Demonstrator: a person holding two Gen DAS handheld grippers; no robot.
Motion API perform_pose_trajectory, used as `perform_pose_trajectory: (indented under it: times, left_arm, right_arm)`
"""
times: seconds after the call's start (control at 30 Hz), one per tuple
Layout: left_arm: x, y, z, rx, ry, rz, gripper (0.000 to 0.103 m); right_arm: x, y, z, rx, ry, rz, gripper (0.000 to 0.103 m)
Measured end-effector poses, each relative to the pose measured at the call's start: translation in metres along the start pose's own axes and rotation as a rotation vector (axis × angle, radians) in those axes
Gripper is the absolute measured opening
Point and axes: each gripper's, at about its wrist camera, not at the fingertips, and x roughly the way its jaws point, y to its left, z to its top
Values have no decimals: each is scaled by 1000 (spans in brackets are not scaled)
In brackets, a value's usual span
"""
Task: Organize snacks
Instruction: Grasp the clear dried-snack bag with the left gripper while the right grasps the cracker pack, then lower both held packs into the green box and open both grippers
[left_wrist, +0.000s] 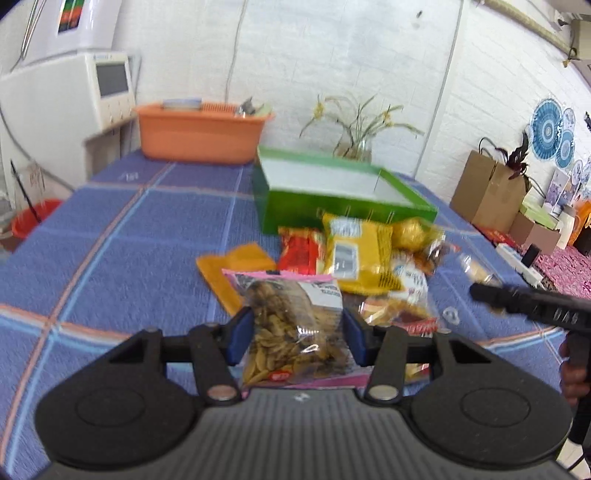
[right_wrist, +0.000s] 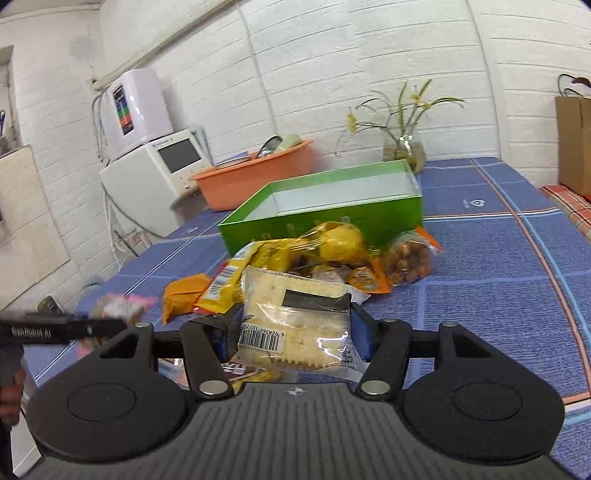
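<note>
My left gripper (left_wrist: 297, 338) is shut on a clear pink-edged bag of seeds (left_wrist: 291, 325), held above the blue tablecloth. My right gripper (right_wrist: 293, 334) is shut on a clear pack of crackers (right_wrist: 295, 325) with a barcode label. Ahead of both lies a pile of snacks: a yellow bag (left_wrist: 360, 254) (right_wrist: 291, 254), a red packet (left_wrist: 299, 251), an orange packet (left_wrist: 229, 269) (right_wrist: 183, 295) and a bag of nuts (right_wrist: 410, 264). Behind the pile stands an open green box (left_wrist: 332, 201) (right_wrist: 325, 218) with a white, empty inside. The right gripper's body shows at the right of the left wrist view (left_wrist: 532, 304).
An orange basin (left_wrist: 201, 134) (right_wrist: 255, 177) with dishes stands at the table's far end. A glass vase of flowers (left_wrist: 356, 147) (right_wrist: 404, 147) is behind the box. A white appliance (right_wrist: 147, 181) is off the left edge, brown paper bags (left_wrist: 487, 192) on the right.
</note>
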Motion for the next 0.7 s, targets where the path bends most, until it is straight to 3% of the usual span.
perform_pose_trajectory:
  times: [0.13,0.27,0.4,0.53,0.6,0.7]
  left_arm:
    - [-2,-10,31,50,-81,7,51]
    - [4,-20,71,77,-171,0,51]
    - [19,-34,114,108,-250,13,51]
    - [53,-47,151,123,-314,20,51]
    - [78,-50,165,96,-298,16,51]
    - [120,-52,169,92,-257,-18,51]
  right_arm:
    - [11,16,13,-18,7,31,98]
    - [6,23,57,-92,-119,39,98]
    - [5,18,110,-170,-267,-53,98]
    - [32,0,145,-206,-363,-129,98]
    - [56,-11,151,-192,-360,-150,98]
    - [98,-29,149,-134,-260,-125,98]
